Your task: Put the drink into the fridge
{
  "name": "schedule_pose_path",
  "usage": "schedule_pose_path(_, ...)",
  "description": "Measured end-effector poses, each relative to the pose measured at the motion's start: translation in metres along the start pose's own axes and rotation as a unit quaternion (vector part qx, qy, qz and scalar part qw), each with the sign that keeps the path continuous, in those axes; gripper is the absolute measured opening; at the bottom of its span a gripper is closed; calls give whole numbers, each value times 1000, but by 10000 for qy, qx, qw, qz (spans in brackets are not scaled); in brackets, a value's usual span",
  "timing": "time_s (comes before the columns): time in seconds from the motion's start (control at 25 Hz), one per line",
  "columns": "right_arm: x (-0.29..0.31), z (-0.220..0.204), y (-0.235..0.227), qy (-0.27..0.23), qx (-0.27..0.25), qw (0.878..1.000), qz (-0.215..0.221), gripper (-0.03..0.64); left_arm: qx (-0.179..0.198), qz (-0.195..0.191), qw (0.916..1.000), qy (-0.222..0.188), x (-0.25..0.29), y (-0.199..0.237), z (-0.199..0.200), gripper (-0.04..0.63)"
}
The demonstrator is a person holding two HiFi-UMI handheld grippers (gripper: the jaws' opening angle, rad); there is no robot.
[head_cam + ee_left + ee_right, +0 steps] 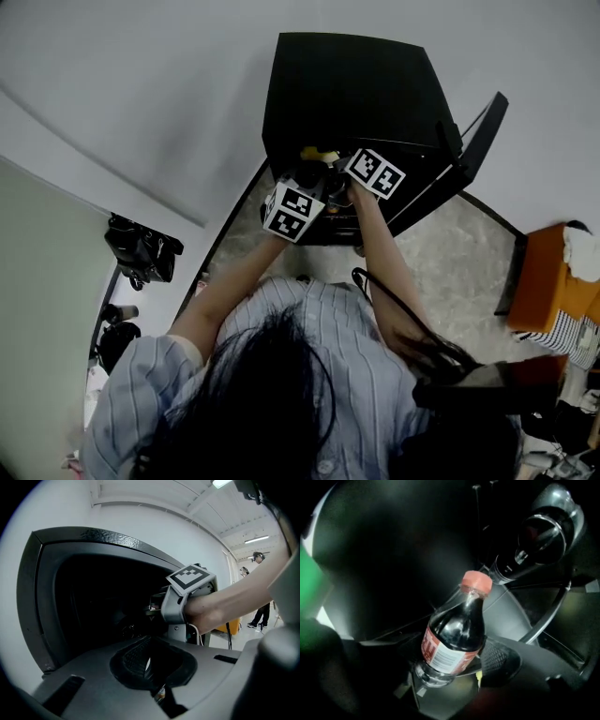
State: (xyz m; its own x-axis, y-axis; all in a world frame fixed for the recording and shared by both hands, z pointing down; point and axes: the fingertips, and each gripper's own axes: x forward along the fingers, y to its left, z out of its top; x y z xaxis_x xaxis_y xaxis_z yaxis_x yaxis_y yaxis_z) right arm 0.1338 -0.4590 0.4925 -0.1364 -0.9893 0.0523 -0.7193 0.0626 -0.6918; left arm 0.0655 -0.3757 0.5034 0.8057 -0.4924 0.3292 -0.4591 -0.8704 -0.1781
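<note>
A cola bottle [457, 630] with a red cap [476, 582] and a red-and-white label leans tilted in my right gripper [450, 667], which is shut on its lower body inside the dark fridge. The black mini fridge [347, 89] stands open, with its door [478, 141] swung out to the right. From the head view, both grippers are at the fridge mouth, the right gripper [375, 173] further in and the left gripper [295, 211] just beside it. My left gripper [147, 660] is shut with nothing between its pads, just outside the opening [93, 606].
Another dark bottle [539, 536] lies deeper in the fridge, above a curved wire rail [553, 616]. An orange box [544, 281] stands on the floor to the right, and black bags [141, 248] lie to the left. People [260, 588] stand far off.
</note>
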Motion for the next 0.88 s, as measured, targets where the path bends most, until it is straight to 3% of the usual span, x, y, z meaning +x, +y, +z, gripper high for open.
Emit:
schedule_pose_path(0.28, -6, 1, -4, 90, 103, 9999, -17, 353, -437, 142, 9986, 251, 13, 3, -7, 6)
schedule_pose_path(0.44, -11, 8, -12, -86, 504, 9986, -135, 352, -849, 50, 9963, 101, 24, 9, -1, 12)
schedule_pose_path(0.76, -16, 20, -22, -325, 763, 9964, -196, 351, -688, -191, 9974, 116, 37, 8, 4, 40)
schedule_pose_path(0.88, -16, 26, -27, -462, 991, 9939, -155, 350, -753, -431, 9961, -175, 40, 7, 15, 40)
